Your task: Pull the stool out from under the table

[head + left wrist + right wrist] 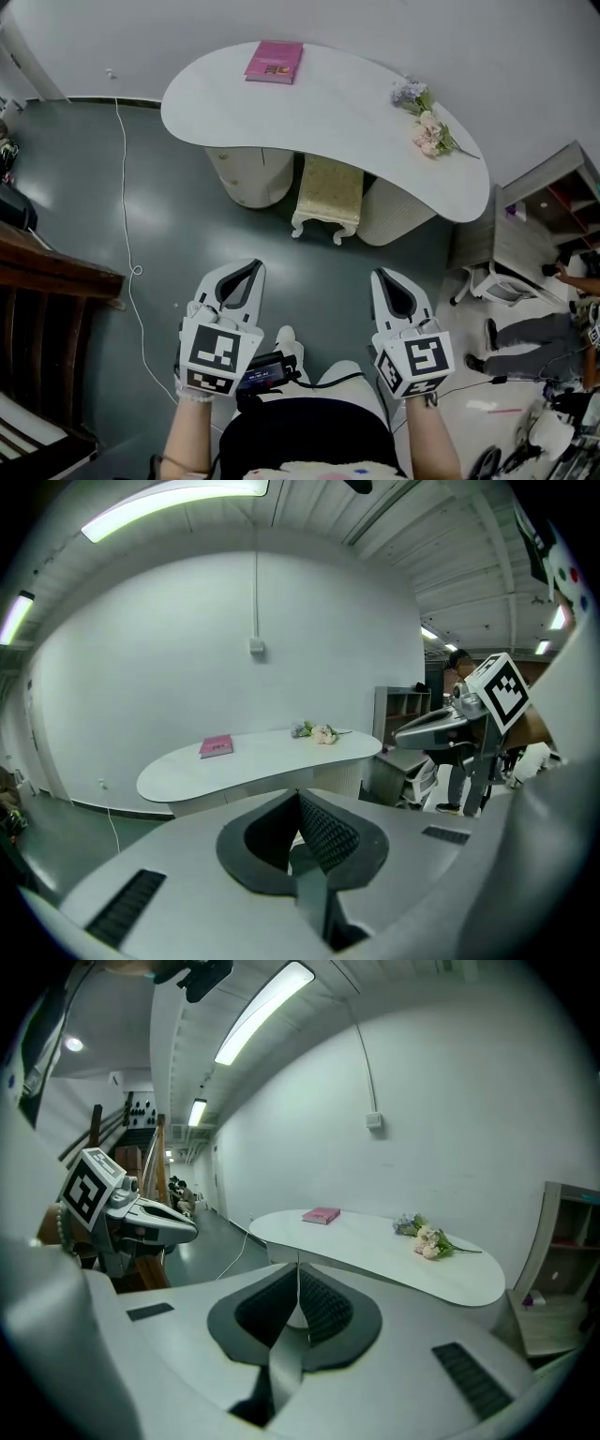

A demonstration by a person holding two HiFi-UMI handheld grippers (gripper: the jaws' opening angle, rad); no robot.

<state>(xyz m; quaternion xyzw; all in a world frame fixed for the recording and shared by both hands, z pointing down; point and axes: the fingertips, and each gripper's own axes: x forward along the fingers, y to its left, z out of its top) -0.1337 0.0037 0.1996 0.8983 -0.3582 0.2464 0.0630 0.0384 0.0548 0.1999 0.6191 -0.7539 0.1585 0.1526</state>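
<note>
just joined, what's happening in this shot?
A person holds a claw in each hand and faces a white curved table. The left claw and right claw are both shut and empty, held side by side over the floor, well short of the table. The cream stool sits tucked under the tabletop between its two bases, not yet touched. A pink book and some flowers lie on top.

Pink book (274,62) and flowers (427,127) lie well apart
</note>
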